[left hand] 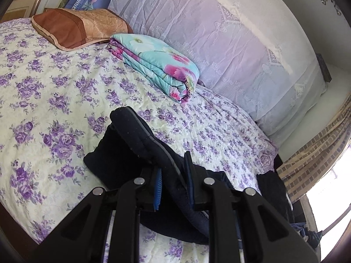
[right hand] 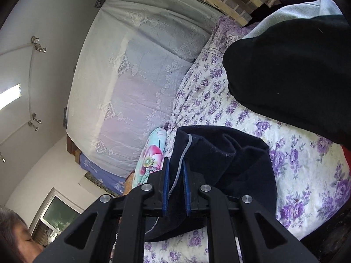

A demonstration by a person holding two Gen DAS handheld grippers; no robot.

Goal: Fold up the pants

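Note:
The dark navy pants (left hand: 122, 153) are lifted in a bunch above the floral bedspread (left hand: 54, 98). A thin grey stripe runs along one seam. My left gripper (left hand: 173, 168) is shut on a thick fold of them, the cloth pinched between its blue pads. In the right wrist view, which is rolled sideways, my right gripper (right hand: 175, 162) is shut on another edge of the pants (right hand: 230, 164), with the grey-striped seam running between its pads. The cloth hangs down from both grips.
A folded turquoise floral quilt (left hand: 158, 65) and a brown pillow (left hand: 72, 30) lie at the head of the bed, against a lace-covered stack (left hand: 219, 54). A large black cloth mass (right hand: 296, 76) fills the right view's upper right. A person's head (right hand: 13, 236) shows at the lower left.

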